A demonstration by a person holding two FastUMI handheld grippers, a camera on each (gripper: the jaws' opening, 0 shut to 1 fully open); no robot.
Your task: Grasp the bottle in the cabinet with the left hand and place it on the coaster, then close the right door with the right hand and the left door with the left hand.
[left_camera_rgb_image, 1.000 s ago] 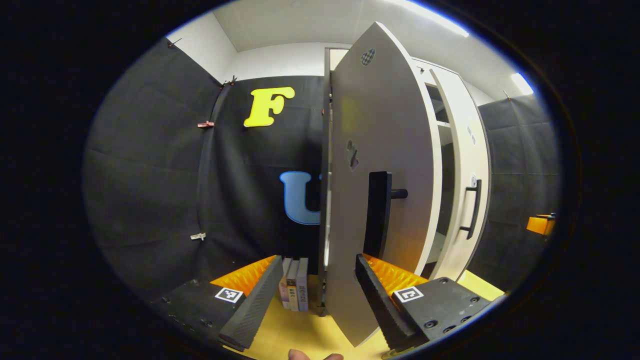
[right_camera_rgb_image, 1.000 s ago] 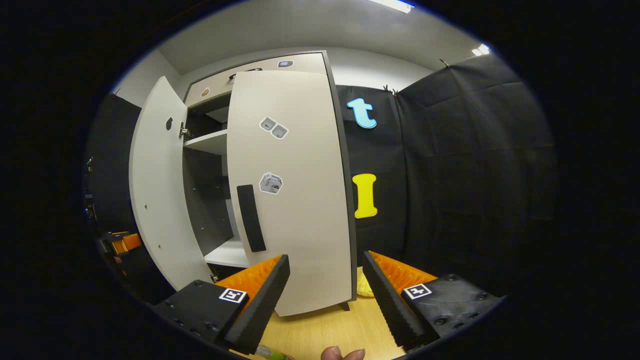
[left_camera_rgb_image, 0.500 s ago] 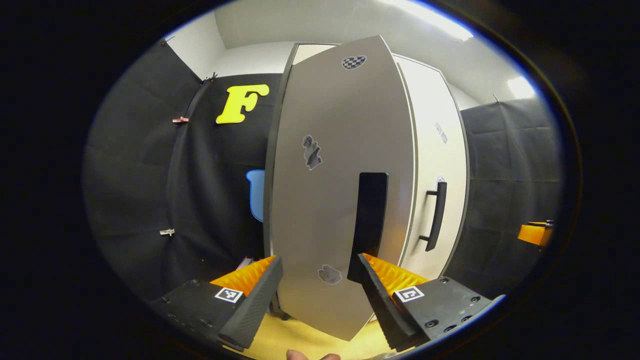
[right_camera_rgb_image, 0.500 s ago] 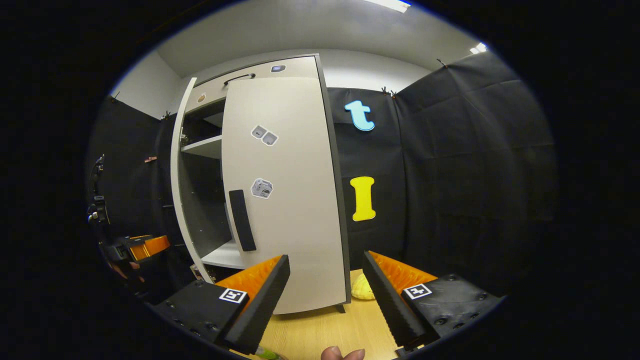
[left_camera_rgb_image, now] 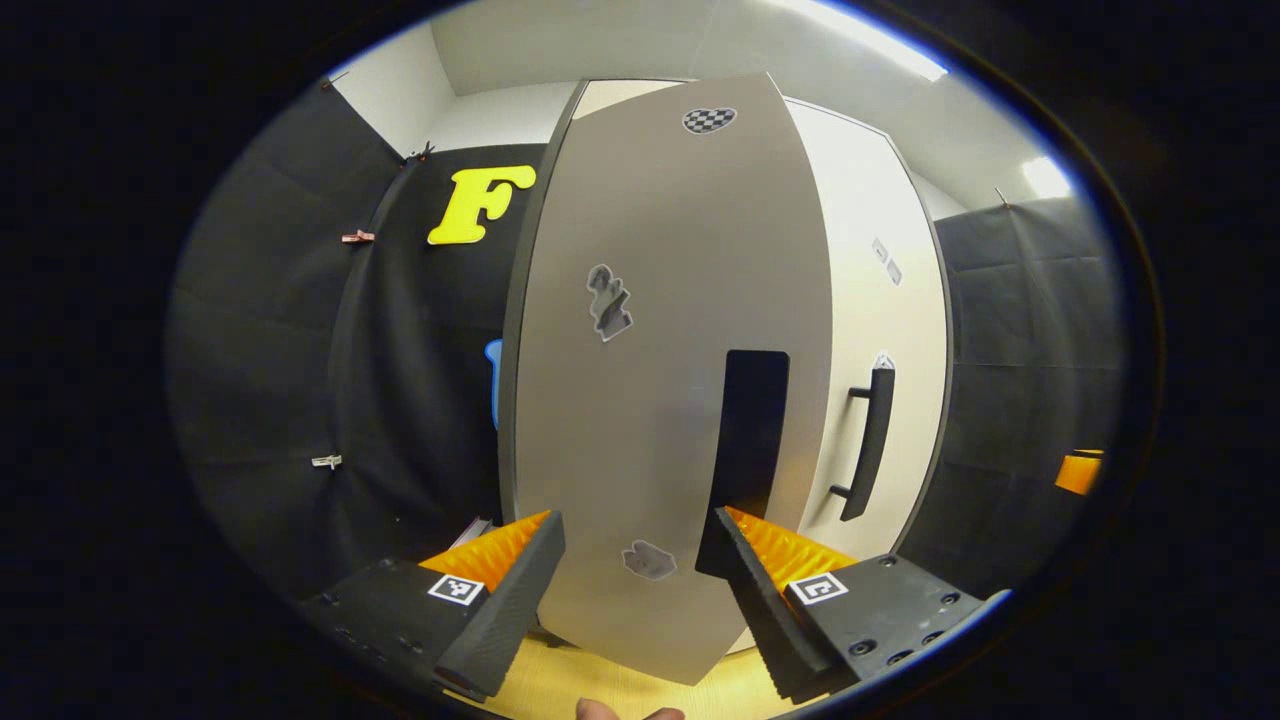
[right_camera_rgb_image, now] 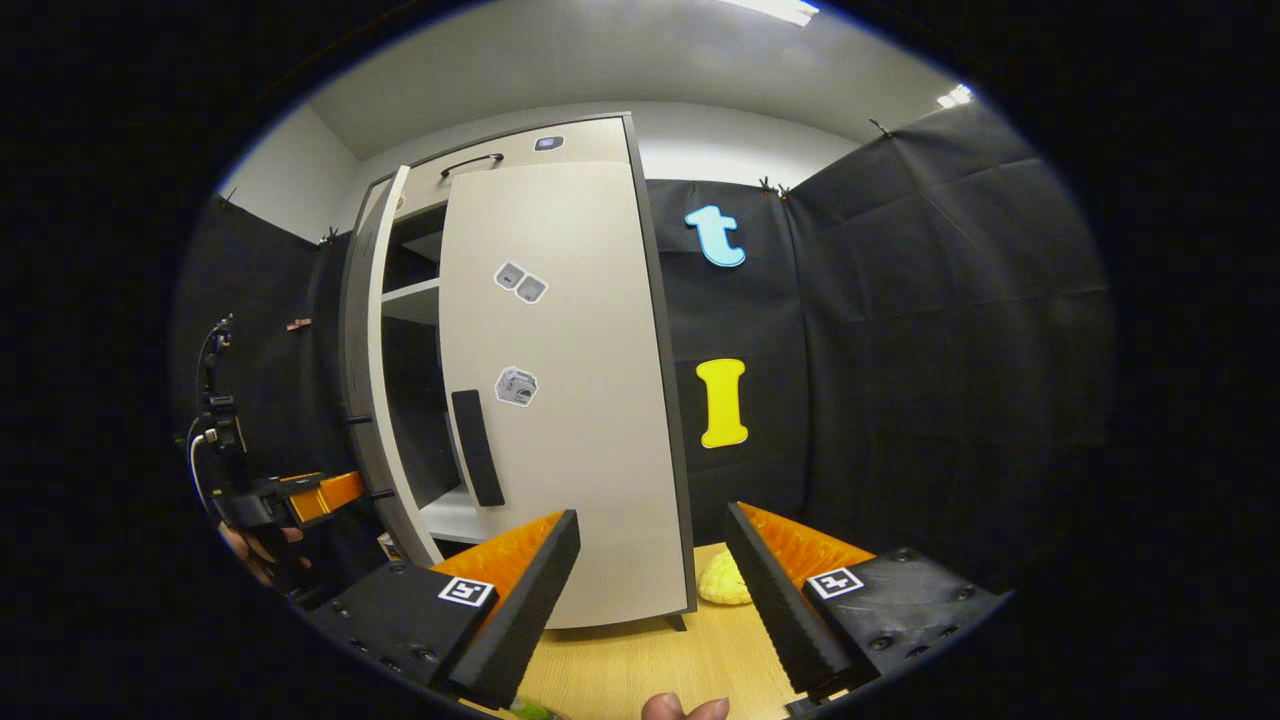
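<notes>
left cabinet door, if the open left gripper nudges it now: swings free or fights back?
The left door is a flat rigid panel, so it likely won't flex. Still ajar on side hinges, it probably swings freely. The left gripper has an open, smooth face before it; pads may slide, so the black handle seems safer.

left door (left_camera_rgb_image: 660, 400), black handle (left_camera_rgb_image: 748, 450), open claw (left_camera_rgb_image: 630, 590)

Tall pale cabinet (right_camera_rgb_image: 560, 150) standing upright on wooden counter (right_camera_rgb_image: 650, 665), right door (right_camera_rgb_image: 590, 400) shut flat with black handle (right_camera_rgb_image: 476, 447), left door (left_camera_rgb_image: 660, 400) slightly ajar, shelves visible through gap
</notes>
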